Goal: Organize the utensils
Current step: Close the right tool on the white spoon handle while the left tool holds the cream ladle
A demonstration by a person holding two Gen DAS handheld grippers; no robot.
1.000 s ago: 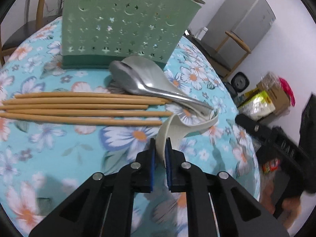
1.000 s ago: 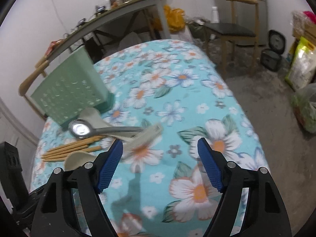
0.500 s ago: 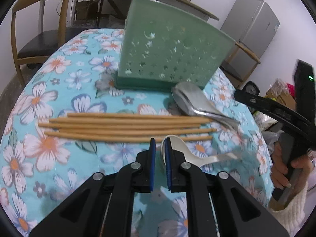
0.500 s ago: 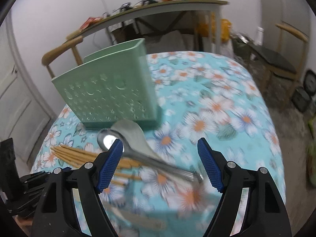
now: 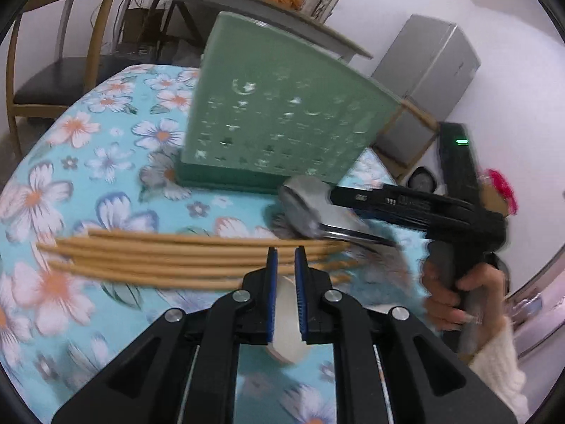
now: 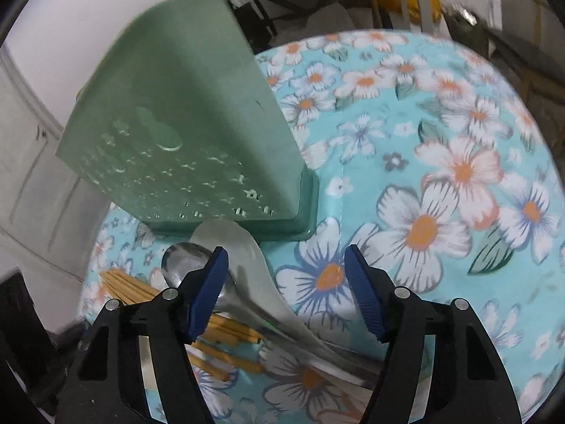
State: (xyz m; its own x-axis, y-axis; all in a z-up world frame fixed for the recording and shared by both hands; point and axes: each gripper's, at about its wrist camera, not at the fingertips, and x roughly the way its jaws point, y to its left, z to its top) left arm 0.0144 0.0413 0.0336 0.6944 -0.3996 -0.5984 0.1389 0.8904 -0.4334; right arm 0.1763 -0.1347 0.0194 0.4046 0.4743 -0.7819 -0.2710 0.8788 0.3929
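My left gripper (image 5: 285, 258) is shut on a white ceramic spoon (image 5: 286, 332), held above the flowered table. Several wooden chopsticks (image 5: 169, 258) lie in a row just ahead of it. Two metal spoons (image 5: 310, 208) lie in front of the green perforated utensil holder (image 5: 282, 113). My right gripper (image 6: 284, 265) is open and hovers right over the metal spoons (image 6: 243, 275), close to the holder's base (image 6: 197, 134). The right gripper also shows at the right of the left wrist view (image 5: 353, 198). The chopsticks (image 6: 219, 332) lie under its left finger.
The round table has a blue flowered cloth (image 6: 441, 183). A wooden chair (image 5: 53, 53) stands behind the table at the left. A long desk (image 5: 247, 3) and a grey fridge (image 5: 430, 81) stand further back.
My left gripper has pulled the white spoon up and back towards me. My right gripper has come down and in over the metal spoons near the holder.
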